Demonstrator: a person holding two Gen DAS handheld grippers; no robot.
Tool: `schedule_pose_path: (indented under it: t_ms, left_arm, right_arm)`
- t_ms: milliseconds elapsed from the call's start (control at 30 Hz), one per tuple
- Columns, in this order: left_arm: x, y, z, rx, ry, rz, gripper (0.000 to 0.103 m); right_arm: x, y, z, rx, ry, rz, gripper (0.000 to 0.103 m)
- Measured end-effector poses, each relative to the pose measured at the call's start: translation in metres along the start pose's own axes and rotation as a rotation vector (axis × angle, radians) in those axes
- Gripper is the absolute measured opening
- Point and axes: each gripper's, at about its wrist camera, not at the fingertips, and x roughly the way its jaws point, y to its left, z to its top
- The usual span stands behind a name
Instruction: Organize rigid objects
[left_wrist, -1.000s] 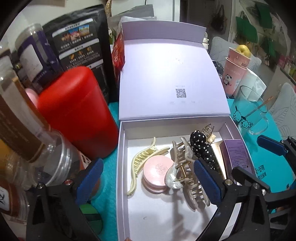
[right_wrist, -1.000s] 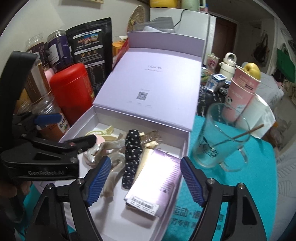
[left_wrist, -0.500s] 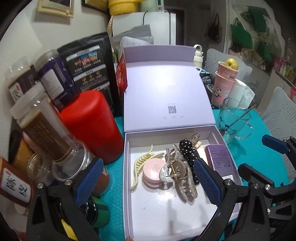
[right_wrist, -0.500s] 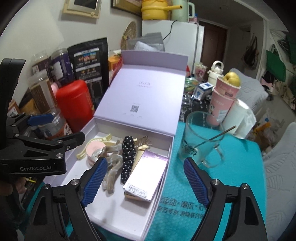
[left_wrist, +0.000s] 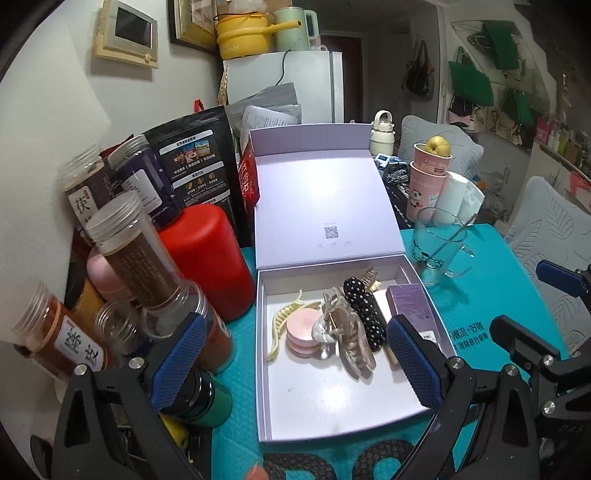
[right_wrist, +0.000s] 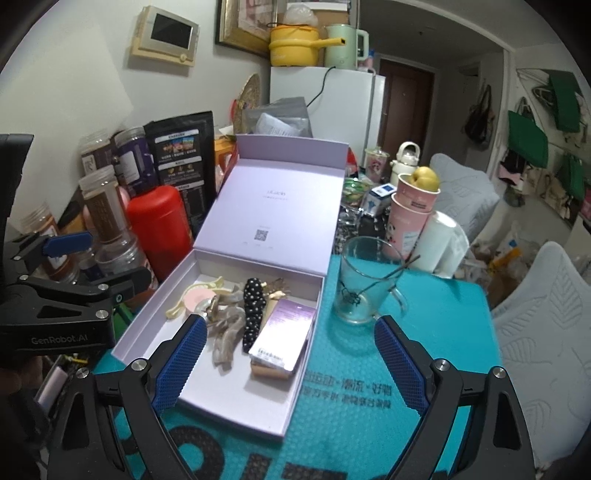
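An open lilac box (left_wrist: 332, 406) lies on the teal mat with its lid standing up. Along its far side lie a cream hair claw (left_wrist: 282, 317), a pink round compact (left_wrist: 301, 328), a beige hair claw (left_wrist: 349, 339), a black polka-dot clip (left_wrist: 364, 314) and a small purple carton (left_wrist: 412, 306). My left gripper (left_wrist: 293, 358) hovers open above the box's near half, holding nothing. My right gripper (right_wrist: 291, 365) hangs over the box's right edge (right_wrist: 295, 402); its jaws are opening and nothing is between them. Each gripper shows at the side of the other's view.
A red canister (left_wrist: 207, 258) and several clear jars (left_wrist: 129, 251) crowd the box's left side, with a black pouch (left_wrist: 199, 173) behind. Right of the box stand a glass mug with a stirrer (right_wrist: 364, 284) and stacked pink cups (right_wrist: 410, 218). Teal mat (right_wrist: 369, 406) lies in front.
Both grippers have drawn back and risen from the box, so it looks smaller and more of the room shows. The right jaws have spread wider. The items in the box stayed put.
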Motion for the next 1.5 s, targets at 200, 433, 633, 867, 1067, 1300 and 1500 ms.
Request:
schedule_pose_path:
  t_ms: [200, 433, 633, 867, 1067, 1300, 1500]
  left_arm:
    - [-0.024, -0.001, -0.011, 0.000, -0.025, 0.008, 0.100]
    - [-0.044, -0.002, -0.029, 0.005, -0.032, 0.016, 0.100]
    - [-0.058, -0.002, -0.045, -0.005, -0.040, 0.011, 0.100]
    - [-0.063, -0.004, -0.064, 0.008, -0.017, 0.020, 0.100]
    - [-0.059, -0.004, -0.077, -0.005, 0.005, 0.020, 0.100]
    - [-0.060, -0.003, -0.081, -0.017, 0.010, 0.010, 0.100]
    - [-0.056, -0.002, -0.082, -0.023, 0.021, 0.010, 0.100]
  right_arm:
    - [-0.029, 0.006, -0.011, -0.004, -0.032, -0.011, 0.097]
    - [-0.049, 0.014, -0.030, 0.003, -0.033, -0.010, 0.099]
    - [-0.060, 0.019, -0.047, 0.021, -0.026, -0.009, 0.099]
    - [-0.063, 0.024, -0.063, 0.053, -0.001, -0.016, 0.099]
    - [-0.060, 0.024, -0.074, 0.064, 0.031, -0.019, 0.099]
    - [-0.058, 0.023, -0.078, 0.071, 0.047, -0.017, 0.099]
    - [-0.057, 0.024, -0.078, 0.067, 0.052, -0.021, 0.099]
